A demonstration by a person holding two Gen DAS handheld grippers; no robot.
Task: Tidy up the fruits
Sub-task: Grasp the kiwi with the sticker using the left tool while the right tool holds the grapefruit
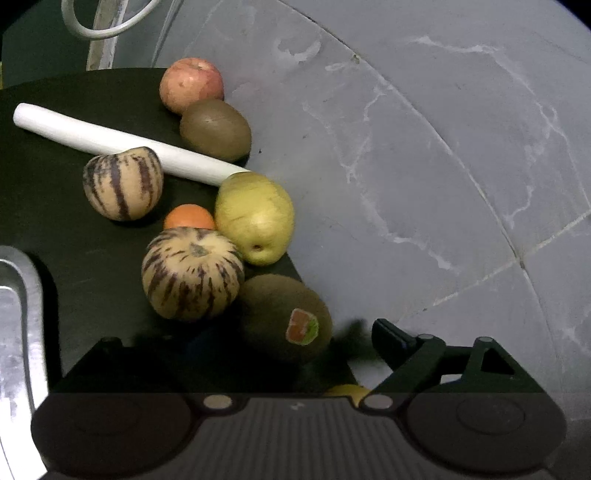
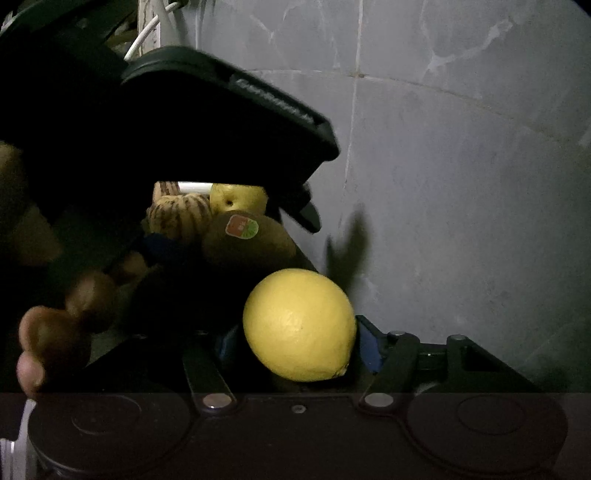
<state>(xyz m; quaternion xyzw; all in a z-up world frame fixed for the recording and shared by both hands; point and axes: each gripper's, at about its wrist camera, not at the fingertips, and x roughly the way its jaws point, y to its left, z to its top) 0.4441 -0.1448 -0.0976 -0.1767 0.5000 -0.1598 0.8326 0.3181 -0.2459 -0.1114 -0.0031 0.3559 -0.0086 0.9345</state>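
Observation:
My right gripper (image 2: 295,343) is shut on a yellow lemon (image 2: 299,325) at the edge of the black table (image 1: 74,266). My left gripper (image 1: 280,347) is open around a brown kiwi with a sticker (image 1: 288,317), its fingers on either side; the same kiwi (image 2: 251,240) shows in the right wrist view under the left gripper's body. On the table lie two striped melons (image 1: 192,273) (image 1: 123,182), an orange (image 1: 189,217), a yellow pear (image 1: 255,218), a second kiwi (image 1: 215,129) and a red apple (image 1: 191,85).
A white rod (image 1: 110,142) lies across the table behind the fruits. A metal rim (image 1: 18,317) is at the left. Grey marble floor (image 1: 443,166) lies past the table's right edge. A white cable (image 1: 96,22) is at the back.

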